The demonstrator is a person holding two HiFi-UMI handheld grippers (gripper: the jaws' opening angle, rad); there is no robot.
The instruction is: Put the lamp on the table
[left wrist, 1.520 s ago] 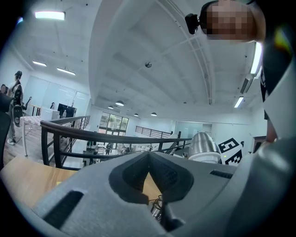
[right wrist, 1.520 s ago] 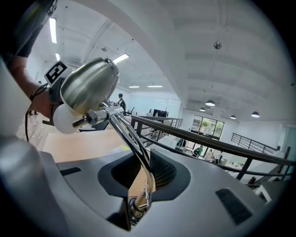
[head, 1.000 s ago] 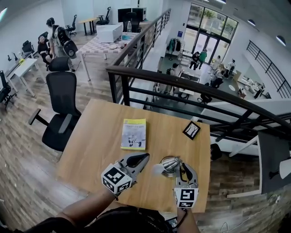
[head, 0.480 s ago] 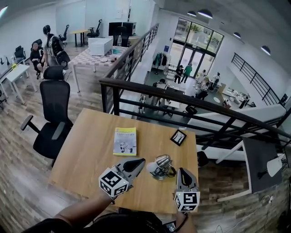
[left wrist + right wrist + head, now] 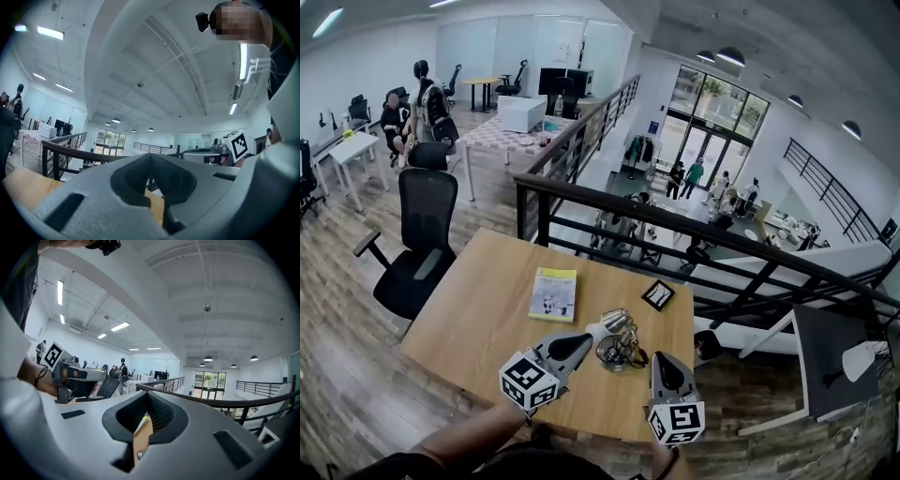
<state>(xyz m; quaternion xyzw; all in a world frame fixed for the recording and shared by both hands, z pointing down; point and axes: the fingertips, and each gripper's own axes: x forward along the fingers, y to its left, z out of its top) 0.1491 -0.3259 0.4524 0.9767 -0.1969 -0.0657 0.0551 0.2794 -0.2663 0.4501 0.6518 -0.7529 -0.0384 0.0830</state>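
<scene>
Lamp (image 5: pixel 616 337): small, silver metal shade with a pale rim, dark cord looped in a coil beside it; rests on the wooden counter (image 5: pixel 487 319) toward its near edge, between the 2 hand-held grippers
Left hand-held gripper (image 5: pixel 584 338): jaws pressed together, nothing held, tip just beside the shade
Right hand-held gripper (image 5: pixel 659 364): jaws closed to a thin slit, empty, just right of the cord
Also on counter: yellow booklet (image 5: pixel 553 294); small black-framed picture (image 5: pixel 657 295)
</scene>
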